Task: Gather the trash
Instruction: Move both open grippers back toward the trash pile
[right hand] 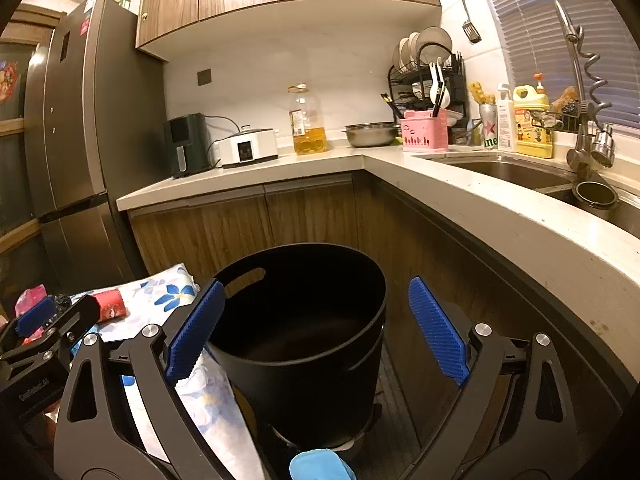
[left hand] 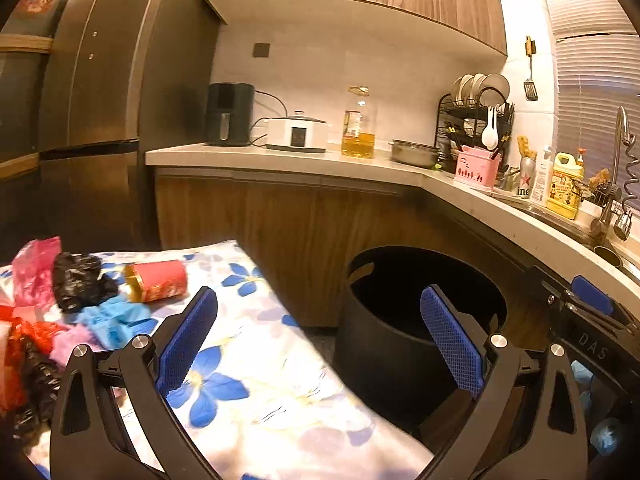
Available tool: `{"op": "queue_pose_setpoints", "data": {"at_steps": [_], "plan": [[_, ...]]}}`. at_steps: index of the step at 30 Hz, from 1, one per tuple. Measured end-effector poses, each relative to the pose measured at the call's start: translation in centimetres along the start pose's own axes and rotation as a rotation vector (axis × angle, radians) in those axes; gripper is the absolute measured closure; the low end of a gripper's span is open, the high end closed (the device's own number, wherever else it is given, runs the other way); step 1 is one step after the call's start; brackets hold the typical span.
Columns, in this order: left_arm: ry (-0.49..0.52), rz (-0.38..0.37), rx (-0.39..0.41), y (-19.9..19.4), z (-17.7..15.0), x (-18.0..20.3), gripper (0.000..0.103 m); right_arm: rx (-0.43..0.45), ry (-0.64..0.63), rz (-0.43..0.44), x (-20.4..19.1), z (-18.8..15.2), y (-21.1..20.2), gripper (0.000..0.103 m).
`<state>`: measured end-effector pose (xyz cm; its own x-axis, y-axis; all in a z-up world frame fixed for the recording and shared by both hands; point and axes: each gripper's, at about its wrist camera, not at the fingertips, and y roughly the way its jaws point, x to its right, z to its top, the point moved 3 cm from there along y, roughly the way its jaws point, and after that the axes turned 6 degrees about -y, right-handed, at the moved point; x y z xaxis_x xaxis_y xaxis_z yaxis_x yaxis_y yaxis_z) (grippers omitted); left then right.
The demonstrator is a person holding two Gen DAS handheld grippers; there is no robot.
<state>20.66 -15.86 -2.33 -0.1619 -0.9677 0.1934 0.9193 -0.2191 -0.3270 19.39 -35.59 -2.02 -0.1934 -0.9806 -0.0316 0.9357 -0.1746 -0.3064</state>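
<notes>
The left gripper stands wide open with nothing between its blue pads; its left finger hangs over the floral cloth and its right finger over the black bin. The right gripper is also spread wide and holds nothing, and the bin sits directly beyond it, its open mouth framed between the 2 pads.

Taking the bin as the landmark: it is a round, dark bucket with slot handles cut near the rim, and its inside is too dark to tell what lies there. At its foot on the near side a pale blue crumpled piece shows at the bottom of the right wrist view.

Just left of the bin is the tabletop covered by the floral cloth, white with blue flowers. Further left on it, well clear of the left gripper's pads, lies the trash: a red can on its side with a gold end, a crumpled black bag touching it, a blue wrapper in front, a pink bag behind, and red and black plastic at the cloth's left edge.

Beyond the bin run wooden cabinets.
</notes>
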Motion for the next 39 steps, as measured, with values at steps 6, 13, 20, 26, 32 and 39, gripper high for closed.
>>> {"op": "queue_pose_setpoints", "data": {"at_steps": [6,13,20,26,32,39], "plan": [[-0.018,0.023,0.004,-2.3,-0.4,-1.4,0.006,0.0,0.007,0.001,-1.2,-0.5,-1.7,0.011],[-0.037,0.067,0.007,-4.5,-0.8,-3.4,0.006,0.007,-0.004,0.023,-3.3,-1.2,-3.9,0.011],[-0.044,0.119,0.018,-6.4,-1.2,-5.1,0.006,0.018,-0.021,0.055,-5.3,-1.6,-5.3,0.011],[-0.054,0.144,0.021,-7.8,-1.4,-6.3,0.006,0.022,-0.037,0.081,-6.9,-1.9,-6.3,0.011],[-0.069,0.173,0.024,-8.8,-1.7,-7.6,0.006,0.017,-0.055,0.105,-8.5,-2.5,-7.0,0.011],[-0.071,0.278,0.046,-11.0,-2.4,-11.0,0.006,0.005,-0.08,0.152,-11.3,-3.5,-7.4,0.011]]}}
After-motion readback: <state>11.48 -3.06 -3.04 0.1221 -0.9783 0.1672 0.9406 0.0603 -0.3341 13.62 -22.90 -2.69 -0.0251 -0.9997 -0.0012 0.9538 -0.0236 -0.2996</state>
